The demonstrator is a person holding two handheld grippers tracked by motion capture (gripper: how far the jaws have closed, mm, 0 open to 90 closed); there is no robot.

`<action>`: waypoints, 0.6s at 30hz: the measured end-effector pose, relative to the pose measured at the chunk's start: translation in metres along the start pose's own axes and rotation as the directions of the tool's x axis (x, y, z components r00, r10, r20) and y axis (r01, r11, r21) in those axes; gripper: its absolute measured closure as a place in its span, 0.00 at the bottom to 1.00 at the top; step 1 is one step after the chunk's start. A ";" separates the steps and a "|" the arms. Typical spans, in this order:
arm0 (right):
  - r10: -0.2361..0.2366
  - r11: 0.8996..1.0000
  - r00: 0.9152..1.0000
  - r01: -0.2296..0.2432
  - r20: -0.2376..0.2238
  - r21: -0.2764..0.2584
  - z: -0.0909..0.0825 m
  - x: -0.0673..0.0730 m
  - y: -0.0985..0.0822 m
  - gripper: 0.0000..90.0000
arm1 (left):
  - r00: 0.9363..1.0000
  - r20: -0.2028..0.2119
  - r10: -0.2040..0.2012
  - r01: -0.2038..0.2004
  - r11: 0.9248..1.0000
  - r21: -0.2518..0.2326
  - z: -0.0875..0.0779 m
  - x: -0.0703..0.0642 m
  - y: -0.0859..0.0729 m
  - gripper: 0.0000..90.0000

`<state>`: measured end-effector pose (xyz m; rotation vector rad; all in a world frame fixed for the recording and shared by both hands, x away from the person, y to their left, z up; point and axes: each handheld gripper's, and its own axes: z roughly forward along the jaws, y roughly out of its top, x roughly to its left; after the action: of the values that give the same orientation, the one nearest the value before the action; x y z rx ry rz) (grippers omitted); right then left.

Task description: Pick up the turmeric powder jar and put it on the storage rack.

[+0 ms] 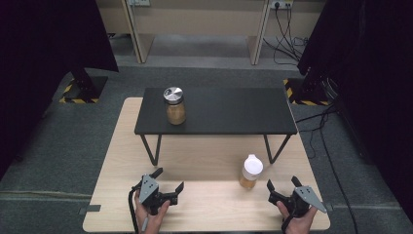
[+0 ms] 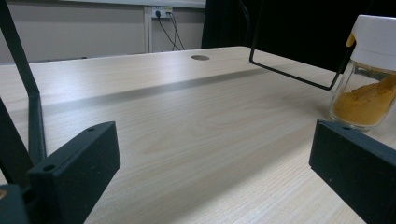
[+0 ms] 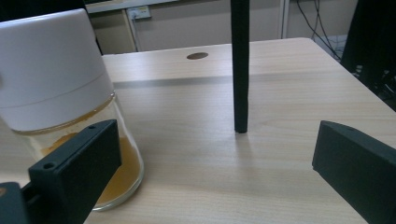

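A light wooden tabletop (image 1: pixel 204 161) is seen on a grey carpeted floor (image 1: pixel 63 141). On its far half a low black shelf (image 1: pixel 229 114) is placed, carried by thin black wire legs (image 1: pixel 152 148) that stand directly on the wood. A glass jar with a metal lid (image 1: pixel 174 106) is set upright on the left part of the shelf. A jar with a white cap (image 1: pixel 251 171), holding orange powder, is placed upright on the tabletop, in front of the shelf, toward the right. A small round hole (image 2: pixel 200 58) is seen in the wood near the far edge.
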<state>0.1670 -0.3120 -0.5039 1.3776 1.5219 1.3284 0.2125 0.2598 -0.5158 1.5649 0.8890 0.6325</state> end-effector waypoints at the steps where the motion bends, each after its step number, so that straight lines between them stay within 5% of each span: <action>1: -0.001 1.000 1.000 0.001 -0.007 -0.001 0.000 -0.001 0.000 0.01 | 1.000 0.000 -0.001 0.001 1.000 0.000 0.000 0.000 0.000 0.01; 7: 0.013 1.000 0.996 -0.013 -0.093 0.003 -0.001 -0.018 0.000 0.02 | 1.000 0.003 -0.004 0.004 1.000 0.001 0.001 0.001 0.000 0.01; 13: -0.032 0.999 0.975 0.037 -0.219 0.018 0.000 -0.036 0.003 0.02 | 1.000 0.003 -0.016 0.016 1.000 0.001 0.001 0.001 0.000 0.01; 16: -0.048 0.998 0.968 0.055 -0.246 0.020 0.000 -0.039 0.004 0.02 | 1.000 0.003 -0.013 0.013 1.000 0.002 0.001 0.001 0.000 0.01; 18: -0.077 0.996 0.956 0.086 -0.282 0.021 0.001 -0.042 0.005 0.01 | 1.000 0.003 -0.011 0.011 1.000 0.002 0.001 0.001 0.000 0.01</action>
<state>0.1782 -0.3530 -0.5050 1.1684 1.7744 1.5022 0.2140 0.2599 -0.5156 1.5612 0.8954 0.6211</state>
